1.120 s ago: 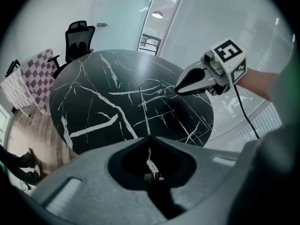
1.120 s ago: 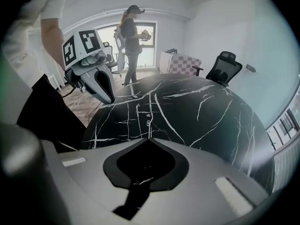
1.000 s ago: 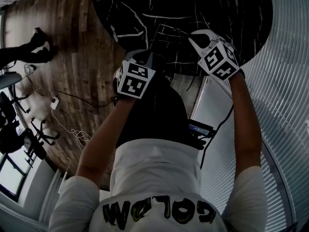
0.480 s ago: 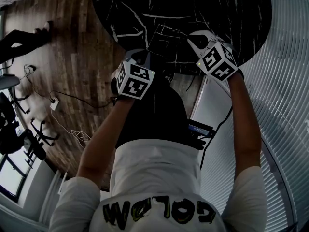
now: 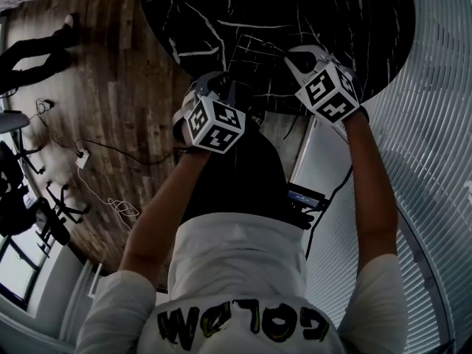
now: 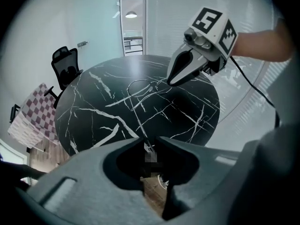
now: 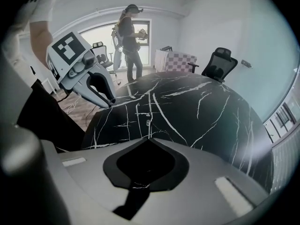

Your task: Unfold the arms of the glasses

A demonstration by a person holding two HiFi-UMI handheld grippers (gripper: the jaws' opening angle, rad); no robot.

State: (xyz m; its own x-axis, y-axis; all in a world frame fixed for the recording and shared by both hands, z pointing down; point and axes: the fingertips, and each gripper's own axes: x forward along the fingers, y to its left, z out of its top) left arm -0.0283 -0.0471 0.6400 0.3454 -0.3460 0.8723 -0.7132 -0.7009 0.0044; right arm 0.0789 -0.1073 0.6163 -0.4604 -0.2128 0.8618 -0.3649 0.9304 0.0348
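Round black marble table [image 6: 93, 107], veined in white, over a wood floor [image 5: 125, 72] and beside slatted blinds [image 5: 435, 124]. On it, toward the person's edge, thin wire glasses [image 6: 140, 87], lying between the two tools. Right gripper [image 7: 147, 138] at the frame, pointing steeply down, tips pressed together and pinching the wire there. Left gripper [image 6: 150, 142] at the table's near rim, also angled steeply down, jaws just now easing apart and standing slightly spread. In the gap between them, the end of one slim glasses arm [image 6: 141, 129], stretched straight out from the frame toward that tool, with neither pad seen to press on it. Frame itself apart from the left tool, arm bridging the space.
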